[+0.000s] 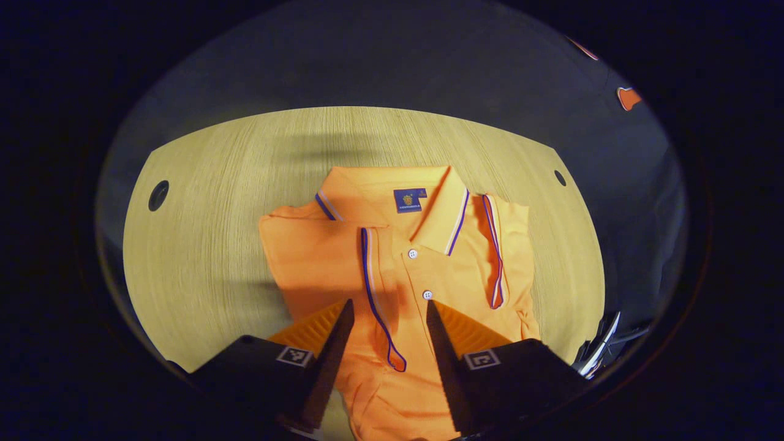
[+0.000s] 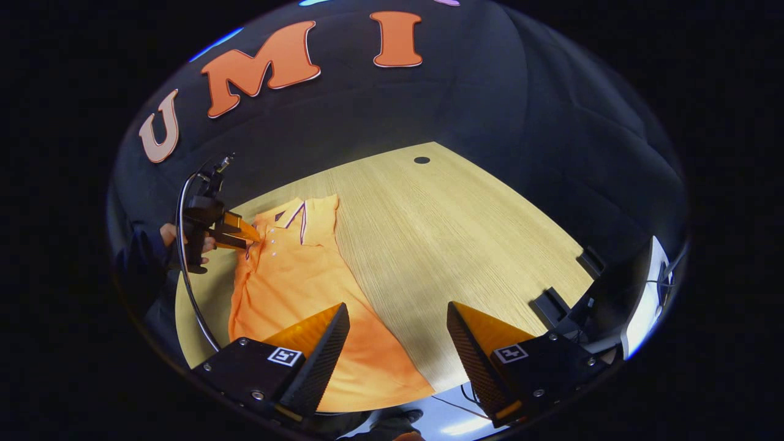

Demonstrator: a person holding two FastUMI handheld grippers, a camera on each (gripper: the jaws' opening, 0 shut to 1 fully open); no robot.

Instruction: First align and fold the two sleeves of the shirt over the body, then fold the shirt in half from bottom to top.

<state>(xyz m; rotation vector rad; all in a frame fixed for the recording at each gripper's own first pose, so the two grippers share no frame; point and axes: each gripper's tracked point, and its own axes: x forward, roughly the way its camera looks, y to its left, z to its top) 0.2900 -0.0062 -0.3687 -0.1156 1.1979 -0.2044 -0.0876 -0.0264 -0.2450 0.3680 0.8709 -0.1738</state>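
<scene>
An orange polo shirt (image 1: 429, 269) lies face up on the wooden table (image 1: 202, 245), collar at the far side. One sleeve (image 1: 318, 257) is folded over the chest, its striped cuff running down beside the button placket. The other sleeve (image 1: 511, 245) is folded in along the opposite edge. My left gripper (image 1: 389, 306) hovers open over the chest, nothing between its fingers. In the right gripper view the shirt (image 2: 288, 275) lies at the left, with the left gripper (image 2: 236, 236), held by a hand, near its collar. My right gripper (image 2: 398, 309) stands open beside the shirt's lower part.
The table has round cable holes (image 1: 158, 195) (image 1: 560, 177) (image 2: 421, 160) near its far corners. Black brackets (image 2: 551, 303) and a lit screen (image 2: 643, 306) sit at the table's near right edge. Bare wood (image 2: 441, 245) stretches to the right of the shirt.
</scene>
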